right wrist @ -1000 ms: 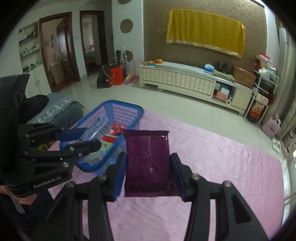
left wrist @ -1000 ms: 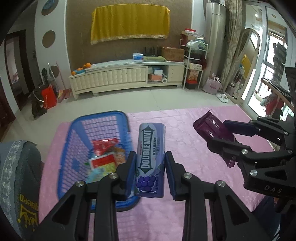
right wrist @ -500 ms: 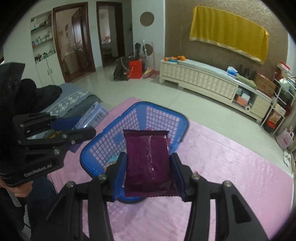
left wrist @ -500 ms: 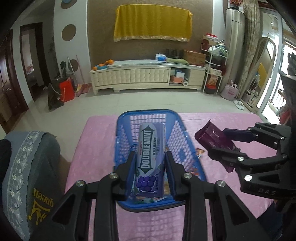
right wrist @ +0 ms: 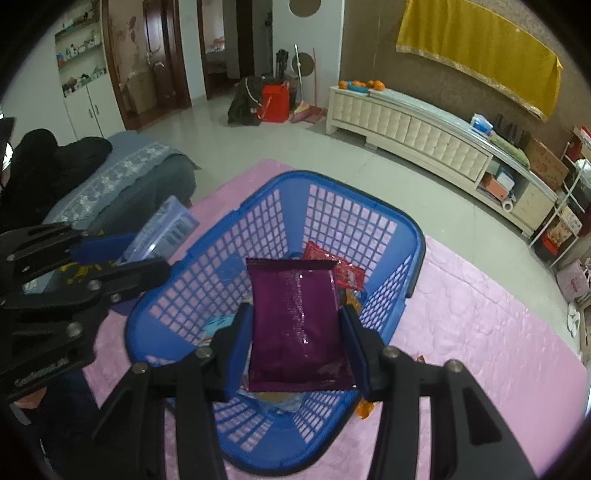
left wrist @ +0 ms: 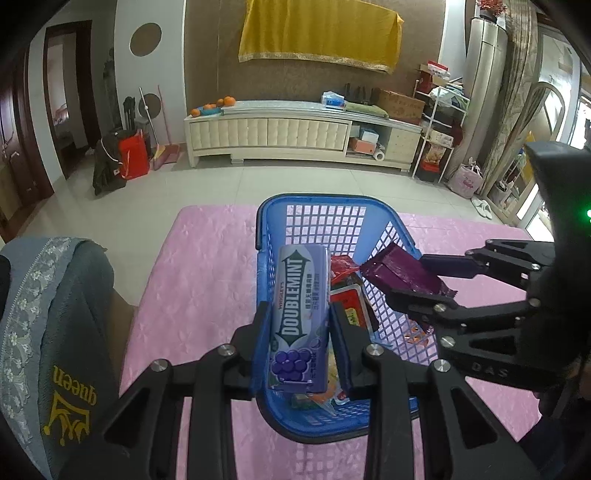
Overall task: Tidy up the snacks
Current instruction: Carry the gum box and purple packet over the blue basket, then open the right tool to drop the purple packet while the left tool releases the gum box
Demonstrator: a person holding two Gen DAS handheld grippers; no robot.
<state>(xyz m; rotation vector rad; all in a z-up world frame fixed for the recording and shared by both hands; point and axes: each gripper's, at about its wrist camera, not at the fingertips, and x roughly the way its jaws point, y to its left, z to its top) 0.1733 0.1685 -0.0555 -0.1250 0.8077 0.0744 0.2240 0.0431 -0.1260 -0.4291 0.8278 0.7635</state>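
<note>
Left claw (left wrist: 298,325) clamps a Wrigley's "DOUBLEMINT" pack (left wrist: 298,317); right claw (right wrist: 293,336) clamps purple packet (right wrist: 295,325) — print illegible.

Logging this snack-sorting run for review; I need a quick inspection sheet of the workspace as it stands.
Surface: pink quilted cloth.
Job's things: blue basket holding red snack packets; Doublemint pack; purple wrapper.
Clutter: orange wrapper beside the basket.
Grippers: left gripper shut on the Doublemint pack, right gripper shut on the purple wrapper, both over the basket.
Cables: nothing seen.
Surroundings: grey towel, TV cabinet, yellow cloth.
</note>
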